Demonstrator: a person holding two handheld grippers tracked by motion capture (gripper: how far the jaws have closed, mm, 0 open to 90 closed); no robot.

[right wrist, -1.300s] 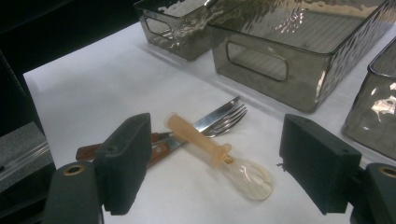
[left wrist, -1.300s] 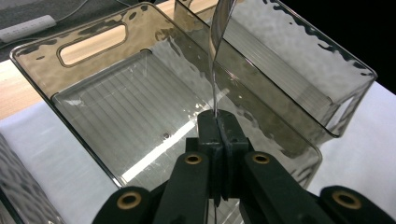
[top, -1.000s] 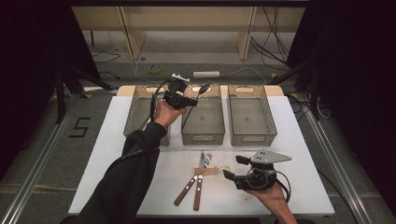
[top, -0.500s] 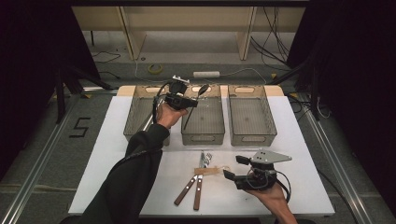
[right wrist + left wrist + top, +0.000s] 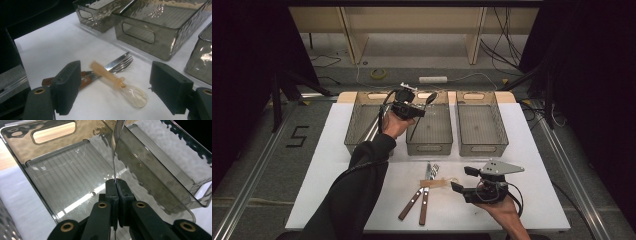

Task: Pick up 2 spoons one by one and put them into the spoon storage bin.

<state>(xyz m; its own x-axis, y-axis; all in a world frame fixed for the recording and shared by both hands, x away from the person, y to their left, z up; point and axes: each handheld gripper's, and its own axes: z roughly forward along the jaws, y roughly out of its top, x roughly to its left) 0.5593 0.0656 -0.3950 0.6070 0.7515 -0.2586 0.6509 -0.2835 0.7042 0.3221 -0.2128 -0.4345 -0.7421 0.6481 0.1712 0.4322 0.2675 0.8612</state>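
Left tool (image 5: 421,111): squeezing tight on a metal spoon (image 5: 115,150) handle, holding it up over the middle bin (image 5: 429,131).
Right tool (image 5: 113,91): staying wide apart, with the small plastic spoon (image 5: 117,83) lying between (not touched) on the white surface (image 5: 542,165).

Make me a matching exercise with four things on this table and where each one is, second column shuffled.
Things:
1. metal spoon
2. knife and fork
3. plastic spoon
4. right gripper

Places or states:
A. lying across the wooden-handled cutlery
B. open, low over the table
C. clamped in the left gripper above the middle bin
D. flat on the white table, side by side

Pairs: 1-C, 2-D, 3-A, 4-B
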